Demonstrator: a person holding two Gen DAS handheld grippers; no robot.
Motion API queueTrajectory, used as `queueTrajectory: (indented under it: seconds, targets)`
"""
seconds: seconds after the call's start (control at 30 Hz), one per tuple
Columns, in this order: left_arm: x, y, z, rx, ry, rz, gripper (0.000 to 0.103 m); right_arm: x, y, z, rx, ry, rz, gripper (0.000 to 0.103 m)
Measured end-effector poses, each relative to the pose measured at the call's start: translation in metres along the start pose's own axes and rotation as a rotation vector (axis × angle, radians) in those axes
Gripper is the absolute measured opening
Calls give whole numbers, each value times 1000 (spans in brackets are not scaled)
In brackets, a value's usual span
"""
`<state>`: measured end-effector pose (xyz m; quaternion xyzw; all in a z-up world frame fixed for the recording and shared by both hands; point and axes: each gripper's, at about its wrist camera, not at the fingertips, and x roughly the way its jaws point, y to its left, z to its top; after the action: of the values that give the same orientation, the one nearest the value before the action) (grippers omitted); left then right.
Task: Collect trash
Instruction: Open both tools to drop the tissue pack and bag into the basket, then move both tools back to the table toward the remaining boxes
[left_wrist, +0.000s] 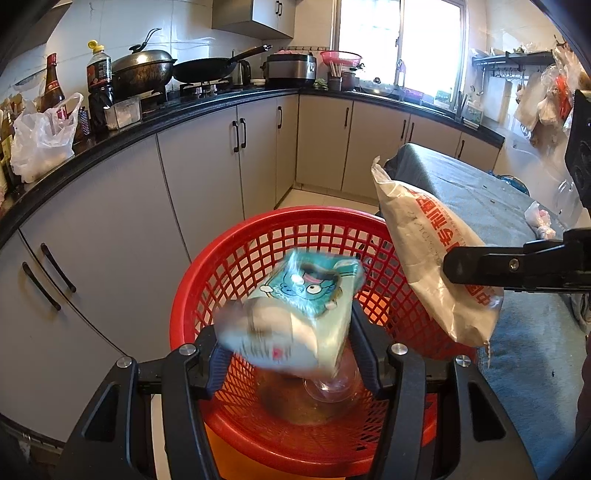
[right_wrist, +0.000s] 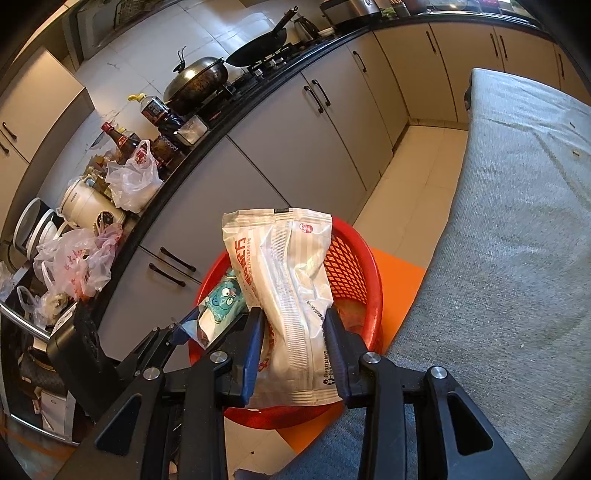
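Closest to our left lens, the left tool (left_wrist: 288, 354) frames a teal cartoon packet (left_wrist: 295, 314). The packet is blurred, and we cannot tell whether the pads press it or merely flank it. Under it, at 6 o'clock in that view, a clear plastic cup (left_wrist: 330, 387) lies on the floor of the red basket (left_wrist: 229, 258).

Our right tool (right_wrist: 293, 350) is clamped on a white snack bag (right_wrist: 288, 288), both blue pads biting its lower half so that it bulges above and below them. In the right view the bag stands up toward 12 o'clock, over the basket's mouth. In the left view the same bag hangs at 3 o'clock across the basket's right rim, partly outside it, near the grey cloth-covered table (left_wrist: 480, 199).

We judge the step in hand to be dropping both wrappers into the basket. To do it well, we should carry the white bag toward the basket's centre before we let go, since its lower end overhangs the rim and could tip out toward the table. The teal packet is already above the opening, so spreading the left pads there should be enough. Letting the two go one after the other would keep the long bag from knocking the packet aside.
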<state>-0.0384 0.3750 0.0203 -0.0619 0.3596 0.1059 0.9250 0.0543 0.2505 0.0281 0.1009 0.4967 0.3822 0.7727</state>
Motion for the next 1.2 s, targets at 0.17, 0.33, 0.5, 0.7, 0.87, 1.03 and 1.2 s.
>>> queueTrajectory:
  seconds: [0.17,0.33,0.5,0.7,0.87,1.03,1.2]
  targets:
    - [-1,1,-1,-4,-2,-1,57,1,0,0,-1,2,3,40]
    - [-6,2,0,-13,-7,0,59,-7,-1,0,-1,-16,8,50]
    - [-17,1,1,-18,-23,-6,60,-21,-1,-3,1,-40,17,50]
    - [-35,-12,3,-1,-51,-24,61,-45,-1,-13,-8,-74,12,50]
    - [-48,-32,3,25,-69,-46,62,-72,-9,-25,-3,-104,14,50]
    - [-59,-58,4,57,-75,-78,63,-107,-23,-41,3,-149,15,50]
    - [-66,-93,4,101,-72,-117,63,-143,-50,-60,34,-188,9,52]
